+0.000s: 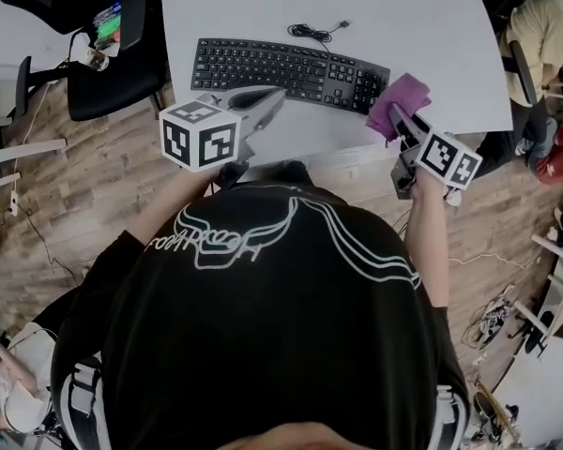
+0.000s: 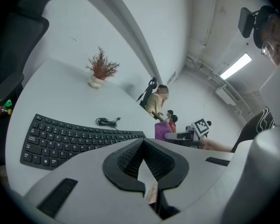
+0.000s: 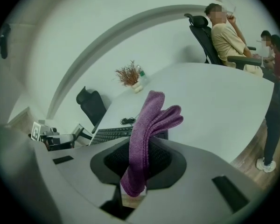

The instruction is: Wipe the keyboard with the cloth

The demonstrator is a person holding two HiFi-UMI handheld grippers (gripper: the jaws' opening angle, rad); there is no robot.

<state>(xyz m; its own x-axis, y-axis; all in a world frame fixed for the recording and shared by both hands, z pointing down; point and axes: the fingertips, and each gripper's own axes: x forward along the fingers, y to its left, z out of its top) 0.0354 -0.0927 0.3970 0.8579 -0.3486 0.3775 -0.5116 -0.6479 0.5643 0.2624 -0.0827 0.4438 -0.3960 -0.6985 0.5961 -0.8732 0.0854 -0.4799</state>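
cloth (image 3: 151, 120) in right gripper (image 3: 137, 171)

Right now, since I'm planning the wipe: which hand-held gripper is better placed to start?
Right. The right hand-held gripper is shut on the purple cloth at the right end of the keyboard; the left hand-held gripper is empty.

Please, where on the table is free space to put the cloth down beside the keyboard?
Bare table lies right of the keyboard, up to the table's edge, and behind it, past the coiled cable. The near strip is crowded: the left gripper and the right gripper with the cloth.
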